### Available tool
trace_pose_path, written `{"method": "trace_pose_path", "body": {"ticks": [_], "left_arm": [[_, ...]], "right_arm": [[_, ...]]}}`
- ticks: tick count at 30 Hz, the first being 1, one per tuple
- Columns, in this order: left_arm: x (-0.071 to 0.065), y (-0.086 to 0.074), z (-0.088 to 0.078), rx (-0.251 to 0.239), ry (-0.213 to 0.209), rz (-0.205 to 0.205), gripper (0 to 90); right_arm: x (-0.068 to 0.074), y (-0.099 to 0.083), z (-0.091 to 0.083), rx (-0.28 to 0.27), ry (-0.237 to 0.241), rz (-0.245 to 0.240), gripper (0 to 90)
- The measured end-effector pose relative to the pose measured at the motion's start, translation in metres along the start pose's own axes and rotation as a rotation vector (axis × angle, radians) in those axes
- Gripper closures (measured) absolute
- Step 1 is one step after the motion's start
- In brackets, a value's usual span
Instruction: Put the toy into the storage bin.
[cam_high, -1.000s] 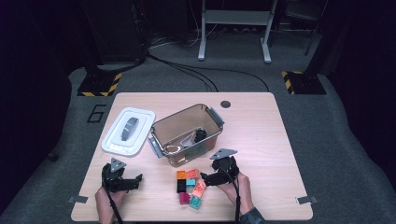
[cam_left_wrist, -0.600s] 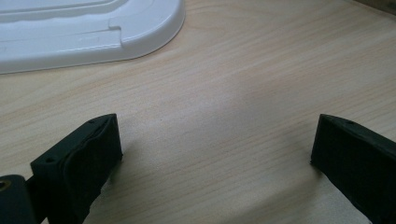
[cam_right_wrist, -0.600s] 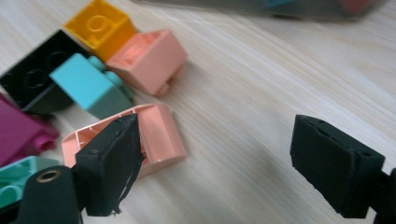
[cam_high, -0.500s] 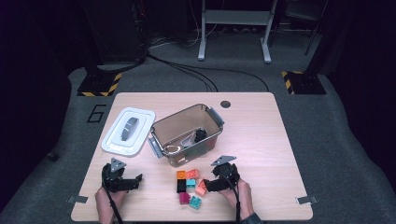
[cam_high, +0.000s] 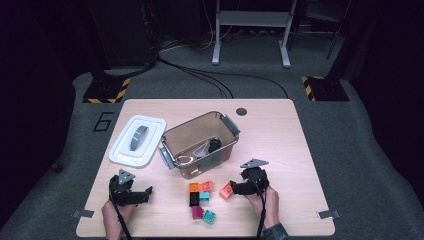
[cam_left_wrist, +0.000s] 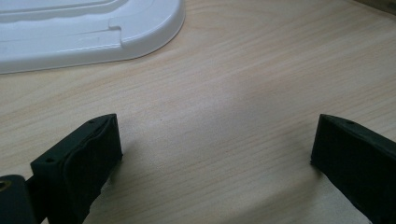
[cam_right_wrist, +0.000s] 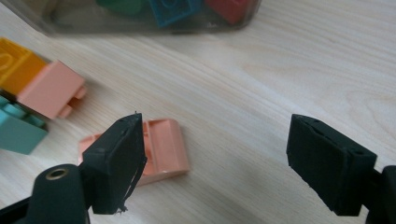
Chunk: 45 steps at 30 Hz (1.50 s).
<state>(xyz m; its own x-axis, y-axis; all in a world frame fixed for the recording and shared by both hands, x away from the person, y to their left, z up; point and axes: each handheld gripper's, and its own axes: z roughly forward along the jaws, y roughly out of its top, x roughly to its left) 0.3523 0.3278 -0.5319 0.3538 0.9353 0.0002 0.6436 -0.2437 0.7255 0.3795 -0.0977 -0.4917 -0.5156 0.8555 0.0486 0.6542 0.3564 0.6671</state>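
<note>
In the high view, both forearms enter from the near edge of the table (cam_high: 300, 150). The left hand (cam_high: 116, 212) holds the left gripper (cam_high: 145, 191) low and level at the near left, pointing right, its jaws apart with nothing between them. The right hand (cam_high: 267, 200) holds the right gripper (cam_high: 233, 188) level, pointing left, its tips beside a salmon brick (cam_high: 226, 190) that lies right of the brick cluster (cam_high: 201, 197), near of the bin (cam_high: 200, 145). In the left gripper view, the jaws stand wide over bare wood, the white lid (cam_left_wrist: 88, 28) beyond them. In the right gripper view, the jaws have just been closing a little yet remain apart; the salmon brick (cam_right_wrist: 163, 149) lies flat, partly behind the left jaw, ungripped.
</note>
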Motion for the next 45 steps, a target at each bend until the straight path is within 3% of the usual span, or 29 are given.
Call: {"method": "trace_pose_path", "body": {"ticks": [4, 12, 23, 31, 38, 45], "left_arm": [[0.0, 0.0, 0.0, 0.0, 0.001, 0.0, 1.4], [0.0, 0.0, 0.0, 0.0, 0.001, 0.0, 1.5], [0.0, 0.0, 0.0, 0.0, 0.001, 0.0, 1.5], [0.0, 0.0, 0.0, 0.0, 0.001, 0.0, 1.5], [0.0, 0.0, 0.0, 0.0, 0.001, 0.0, 1.5], [0.0, 0.0, 0.0, 0.0, 0.0, -0.001, 1.4]], "right_arm": [[0.009, 0.004, -0.001, -0.02, -0.007, 0.002, 18.1], [0.026, 0.011, 0.015, -0.011, -0.027, 0.002, 17.2], [0.043, 0.004, 0.015, 0.039, -0.092, -0.068, 17.3], [0.039, -0.009, 0.003, 0.05, -0.12, -0.081, 17.6], [0.026, -0.027, -0.008, 0.028, -0.105, -0.042, 26.0], [0.021, -0.046, -0.013, -0.001, -0.078, -0.045, 33.8]]}}
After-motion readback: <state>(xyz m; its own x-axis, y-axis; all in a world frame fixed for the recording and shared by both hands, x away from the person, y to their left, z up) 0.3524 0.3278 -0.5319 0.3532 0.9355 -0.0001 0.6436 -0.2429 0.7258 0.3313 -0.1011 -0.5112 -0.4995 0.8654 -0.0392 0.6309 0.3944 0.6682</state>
